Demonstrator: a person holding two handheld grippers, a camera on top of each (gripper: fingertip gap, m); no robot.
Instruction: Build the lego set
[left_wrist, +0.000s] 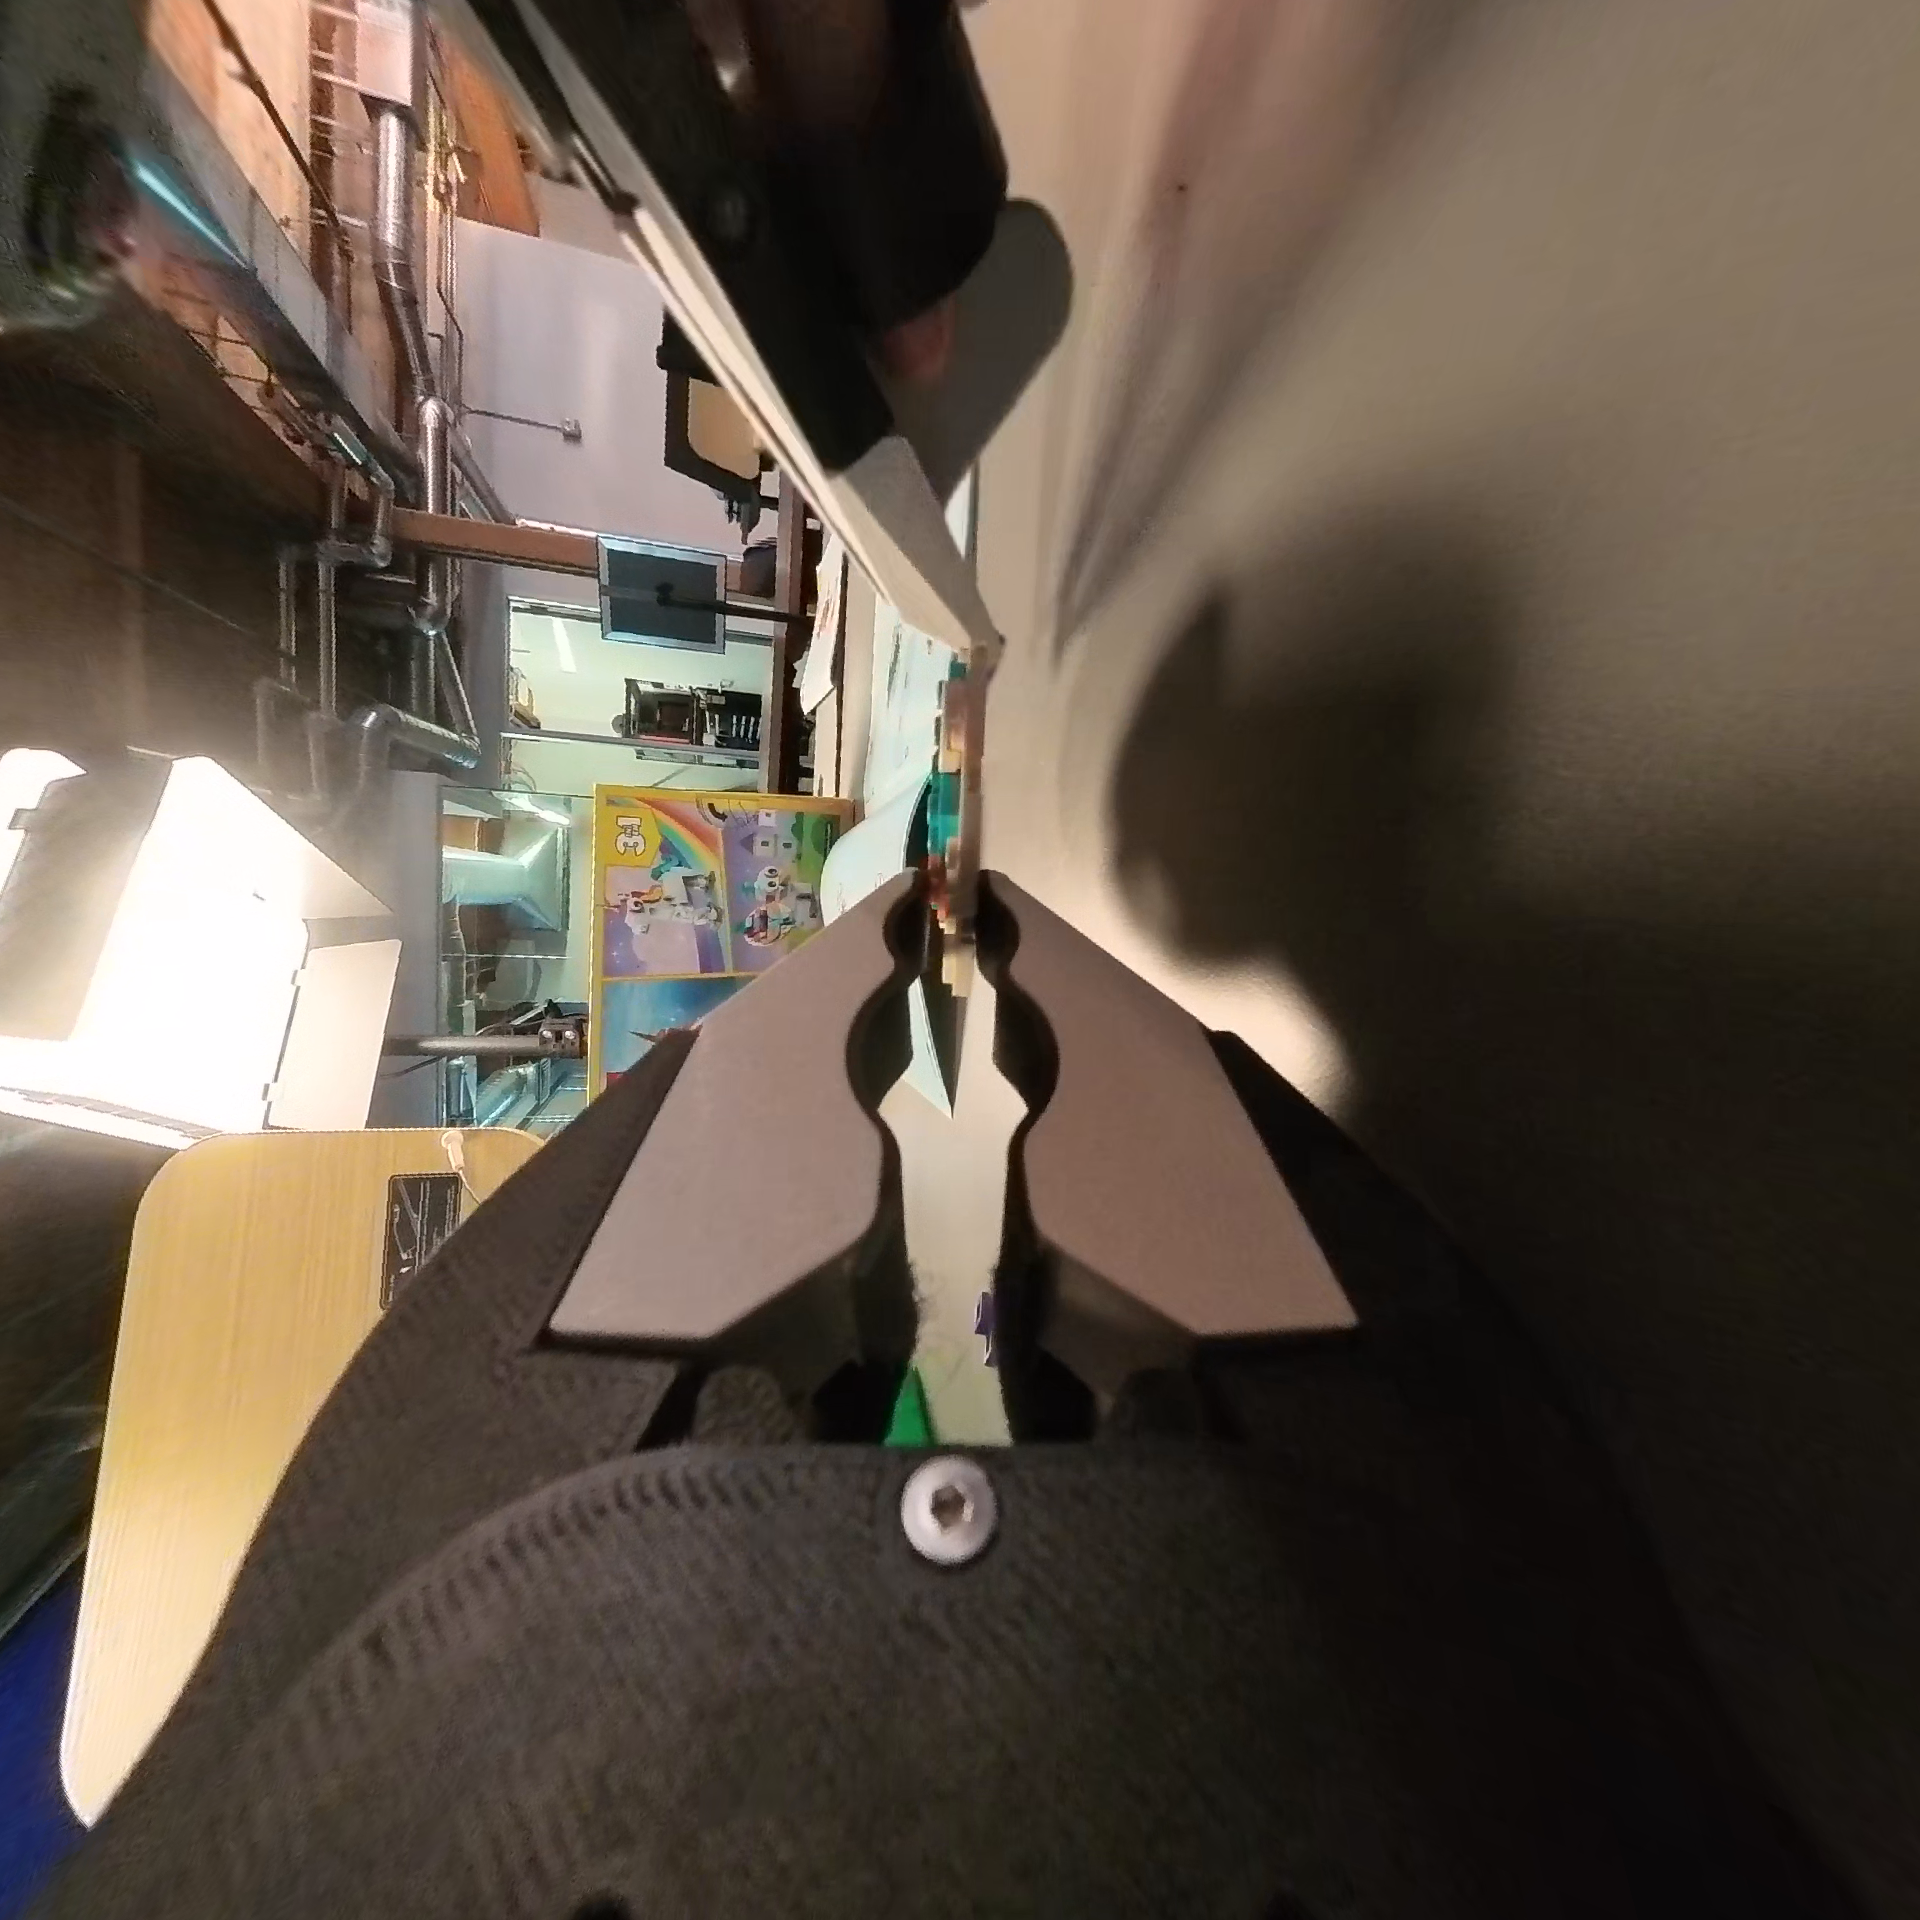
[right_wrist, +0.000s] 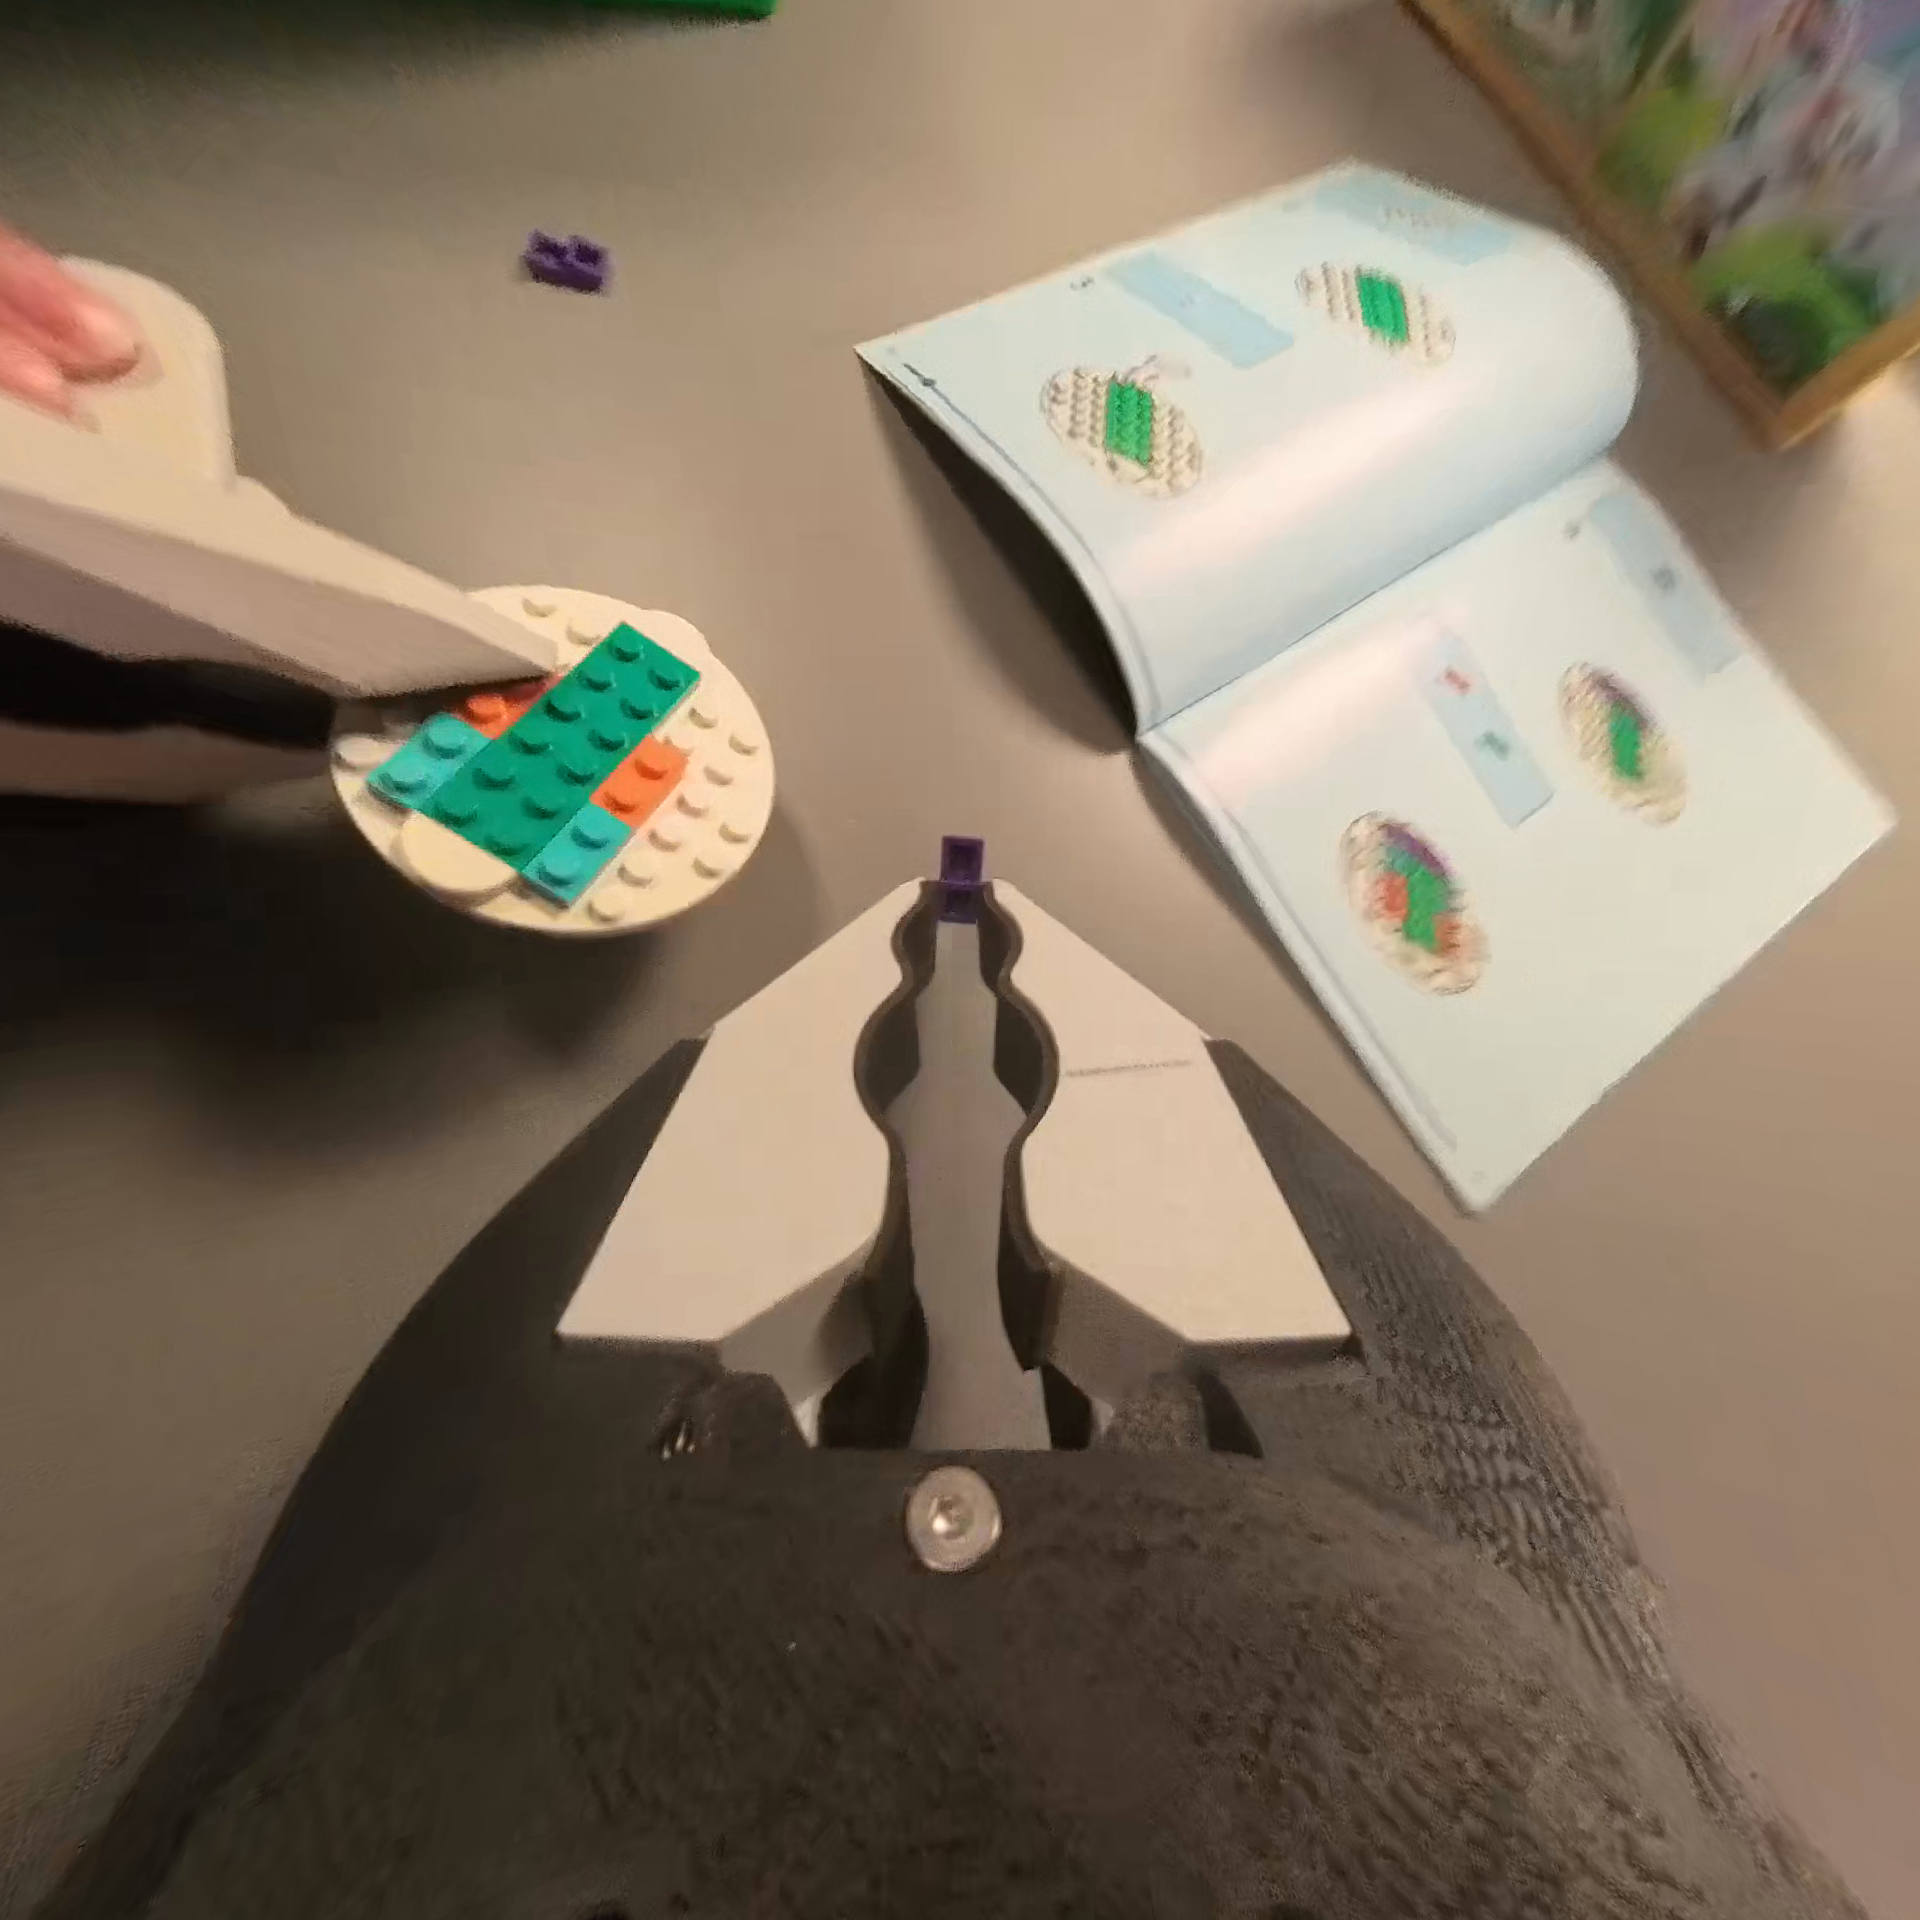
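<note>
Carrying a small purple brick (right_wrist: 959, 881) pinched at its very fingertips, the right gripper (right_wrist: 958, 902) hangs above the grey table (right_wrist: 312, 1143), so the step in hand looks like adding purple to the round white plate (right_wrist: 717, 774). That plate, already bearing a long green plate (right_wrist: 566, 743), teal and orange pieces, sits just left of and beyond the brick, apart from it. The left gripper (left_wrist: 948, 914) is clamped on the plate's edge, holding it tilted off the table. Next, I'd judge, the brick must swing left over bare studs and press down squarely while the left holds steady. A second purple piece (right_wrist: 566, 260) lies farther back, the open instruction booklet (right_wrist: 1403, 623) to the right, the box (right_wrist: 1766, 187) at the far right corner.
</note>
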